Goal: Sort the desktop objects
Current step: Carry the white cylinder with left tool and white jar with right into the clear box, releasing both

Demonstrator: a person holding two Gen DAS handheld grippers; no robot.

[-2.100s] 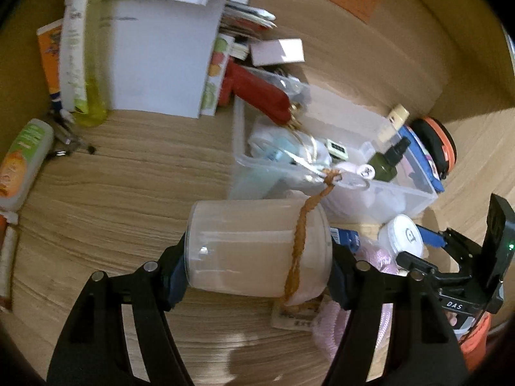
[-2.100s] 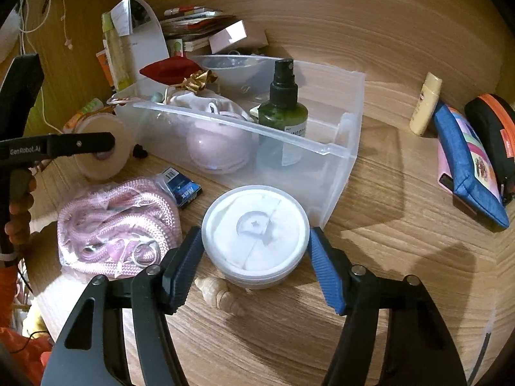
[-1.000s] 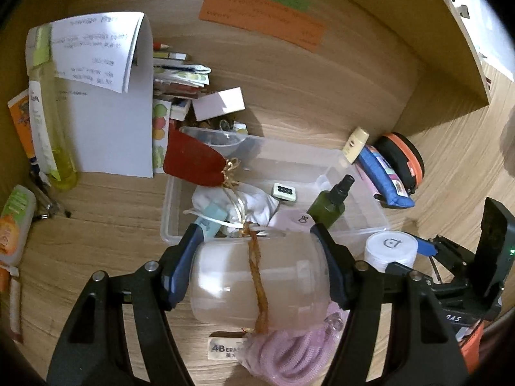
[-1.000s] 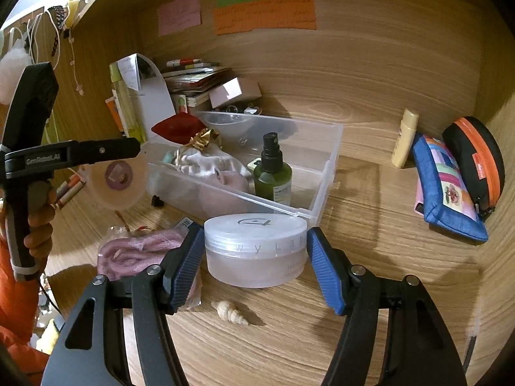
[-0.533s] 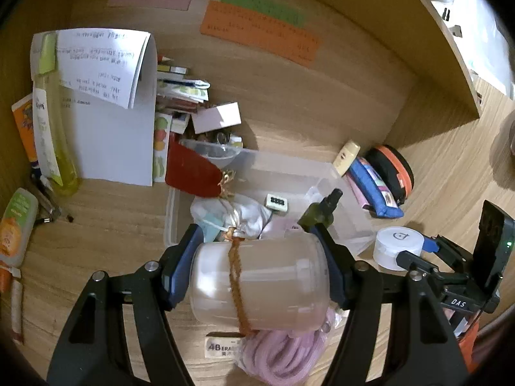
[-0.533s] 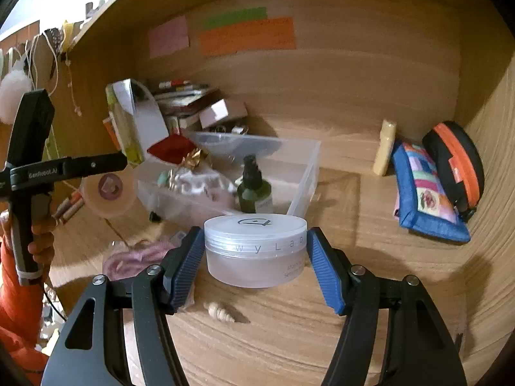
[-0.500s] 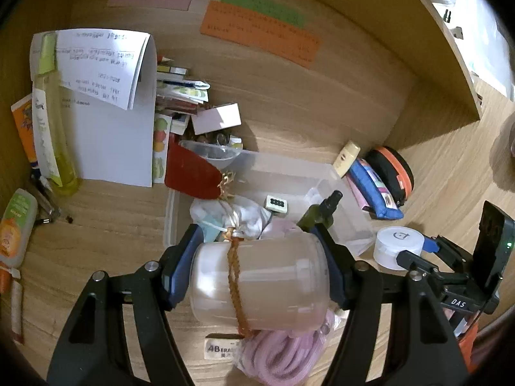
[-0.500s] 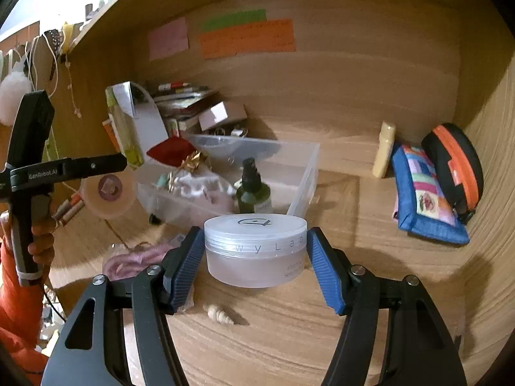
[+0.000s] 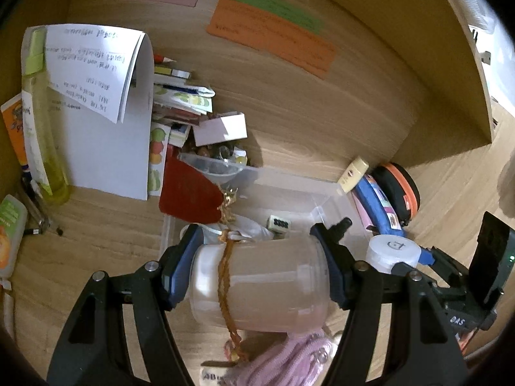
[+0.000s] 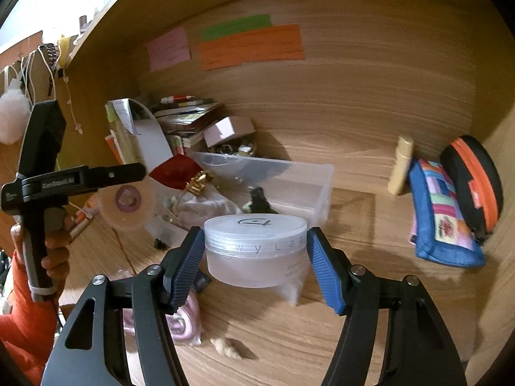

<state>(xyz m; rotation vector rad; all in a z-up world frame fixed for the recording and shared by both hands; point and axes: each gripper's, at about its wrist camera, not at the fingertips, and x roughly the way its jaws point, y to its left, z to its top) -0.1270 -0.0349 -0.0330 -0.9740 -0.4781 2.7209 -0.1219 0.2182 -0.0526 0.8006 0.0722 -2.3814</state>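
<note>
My left gripper point(image 9: 257, 273) is shut on a frosted plastic jar point(image 9: 267, 286) with a brown cord point(image 9: 225, 289) around it, held on its side above the desk. It also shows in the right wrist view point(image 10: 127, 202). My right gripper point(image 10: 256, 260) is shut on a round frosted cream tub point(image 10: 256, 251) with a white lid, held above the desk; the tub also shows in the left wrist view point(image 9: 394, 252). A clear plastic bin point(image 10: 302, 180) behind both holds a red pouch point(image 9: 190, 196), a white cloth bundle and a green spray bottle point(image 10: 259, 201).
A pink rope bundle point(image 9: 283, 360) and a small shell point(image 10: 227, 345) lie on the desk below. A blue pencil case point(image 10: 441, 212), an orange-black case point(image 10: 473, 183) and a cream tube point(image 10: 400, 165) stand right. Books, papers point(image 9: 106, 112) and a yellow-green bottle point(image 9: 42, 122) fill the back left.
Both grippers have lifted higher with their loads and moved closer over the bin. The views now take in more of the back wall.
</note>
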